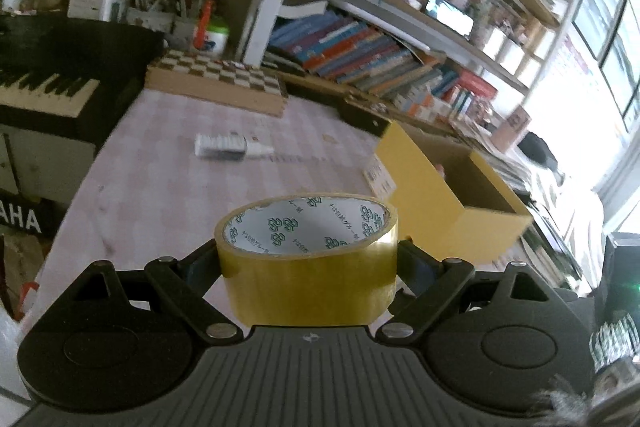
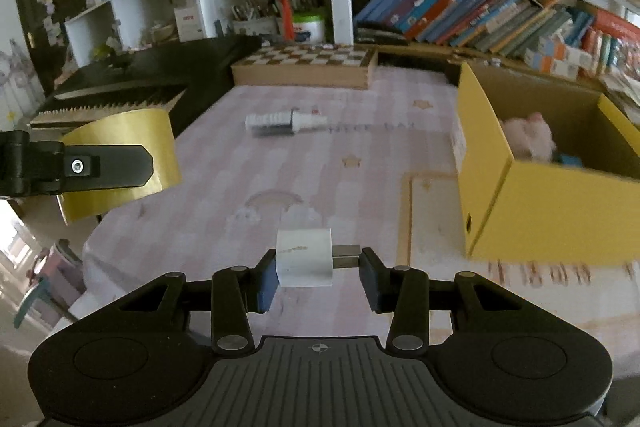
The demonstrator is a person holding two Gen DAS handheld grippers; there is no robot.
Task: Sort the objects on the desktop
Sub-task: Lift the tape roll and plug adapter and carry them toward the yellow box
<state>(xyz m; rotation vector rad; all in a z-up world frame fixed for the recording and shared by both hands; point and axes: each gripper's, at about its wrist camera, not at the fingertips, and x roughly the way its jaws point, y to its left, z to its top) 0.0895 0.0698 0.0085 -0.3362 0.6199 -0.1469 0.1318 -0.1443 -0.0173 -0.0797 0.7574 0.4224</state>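
In the left wrist view my left gripper [image 1: 308,263] is shut on a roll of yellow tape [image 1: 308,279], its jaws standing wide around the roll, above the pink checked tablecloth [image 1: 168,155]. The right wrist view shows my right gripper [image 2: 319,269] shut on a small white plug adapter [image 2: 304,259], whose metal prongs [image 2: 346,255] point right. The tape [image 2: 120,131] also hangs at the left there, gripped by a black finger [image 2: 104,167]. A yellow cardboard box [image 2: 552,211] stands open to the right and holds a pink plush toy [image 2: 528,137]. A white bottle [image 2: 280,121] lies on the cloth ahead.
A wooden chessboard box [image 2: 308,67] sits at the table's far edge. A black piano keyboard [image 2: 120,95] runs along the left side. Shelves of books [image 2: 480,15] and a pen holder [image 2: 256,23] stand behind. The yellow box [image 1: 440,203] is to the right of the tape.
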